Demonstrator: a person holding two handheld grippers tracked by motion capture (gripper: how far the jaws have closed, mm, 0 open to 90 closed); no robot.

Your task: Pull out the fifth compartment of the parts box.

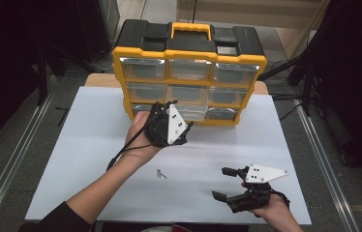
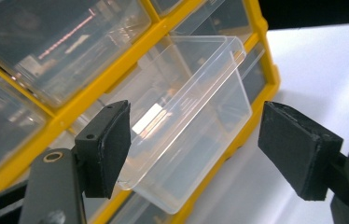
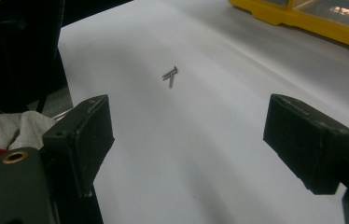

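Clear drawer (image 2: 186,121) sits between the open left claw (image 2: 196,149).

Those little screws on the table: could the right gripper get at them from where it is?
Probably yes. The right gripper has its jaws open, and bare white table lies between it and the screws. Nothing stands in the way; it would just need to move forward.

White table (image 1: 82,159), grey floor (image 1: 14,121) (metal rails), dark surroundings

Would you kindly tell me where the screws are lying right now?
In the high view the screws lie on the white table, near its front middle, between the person's left forearm and the right tool.
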